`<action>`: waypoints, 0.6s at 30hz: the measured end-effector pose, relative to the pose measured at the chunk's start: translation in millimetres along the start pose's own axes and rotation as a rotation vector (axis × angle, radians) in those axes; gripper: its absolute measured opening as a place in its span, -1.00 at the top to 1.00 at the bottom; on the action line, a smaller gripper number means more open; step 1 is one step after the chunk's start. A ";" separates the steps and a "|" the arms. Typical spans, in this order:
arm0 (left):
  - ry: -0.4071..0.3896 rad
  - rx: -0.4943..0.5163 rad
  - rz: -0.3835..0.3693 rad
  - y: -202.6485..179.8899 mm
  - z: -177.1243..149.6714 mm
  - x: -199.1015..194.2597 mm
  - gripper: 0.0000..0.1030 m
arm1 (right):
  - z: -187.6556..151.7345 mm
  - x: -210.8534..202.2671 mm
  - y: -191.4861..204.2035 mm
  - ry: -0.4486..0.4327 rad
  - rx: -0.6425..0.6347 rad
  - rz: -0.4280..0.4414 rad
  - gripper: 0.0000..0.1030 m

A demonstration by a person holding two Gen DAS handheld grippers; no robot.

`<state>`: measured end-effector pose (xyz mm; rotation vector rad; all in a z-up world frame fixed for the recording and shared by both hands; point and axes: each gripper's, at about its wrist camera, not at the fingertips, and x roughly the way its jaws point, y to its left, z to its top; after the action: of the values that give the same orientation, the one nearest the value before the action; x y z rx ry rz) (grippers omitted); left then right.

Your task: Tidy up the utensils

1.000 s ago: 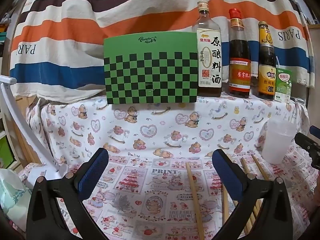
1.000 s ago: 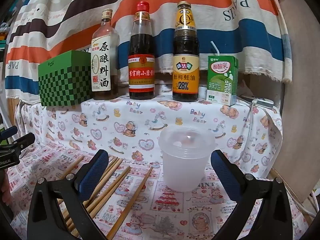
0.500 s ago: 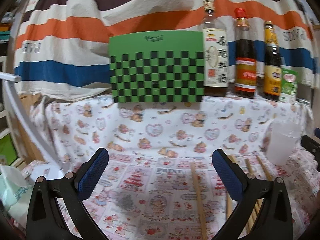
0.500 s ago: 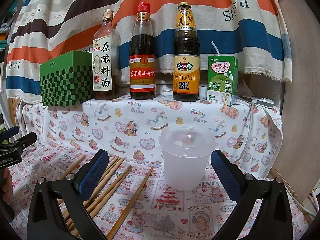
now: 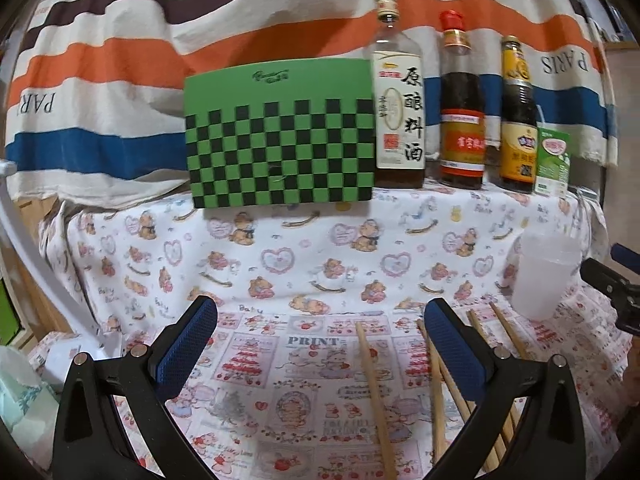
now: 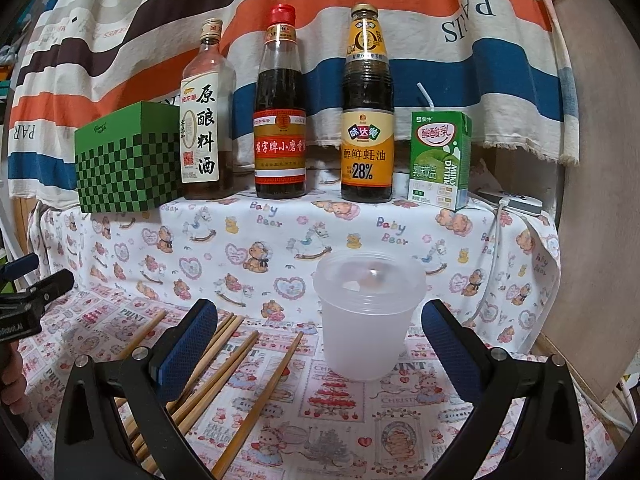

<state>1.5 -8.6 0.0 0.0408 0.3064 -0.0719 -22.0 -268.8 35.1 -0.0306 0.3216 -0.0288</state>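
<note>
We see our left tool (image 5: 318, 334) spread wide, empty, blue textured pads. Thin wooden chopsticks (image 6: 256, 396) lie loose on the printed-cloth worktop (image 6: 400, 420); one (image 5: 374, 392) lies between that tool's fingers, others under its right finger. Exact count unclear, at least five. Right tool (image 6: 318, 334) also spread, empty; one translucent round plastic cup (image 6: 366, 320) stands between its fingers, chopsticks just left. On the shelf behind: one green checkered box (image 6: 128, 164), three glass bottles (image 6: 280, 120), one carton (image 6: 440, 160).
</note>
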 end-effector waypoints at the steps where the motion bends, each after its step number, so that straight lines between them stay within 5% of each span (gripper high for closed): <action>1: -0.006 0.001 -0.003 -0.4 0.0 -1.1 -0.99 | 0.0 0.0 0.1 0.000 0.000 -0.001 -1.00; 18: -0.096 -0.018 0.012 8.6 1.5 -20.7 -0.99 | 2.8 -0.5 -12.7 0.014 0.063 -0.007 -0.94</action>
<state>-17.1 1.2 7.9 0.0216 0.2113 -0.0592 -21.8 -281.4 38.4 0.0308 0.3342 -0.0463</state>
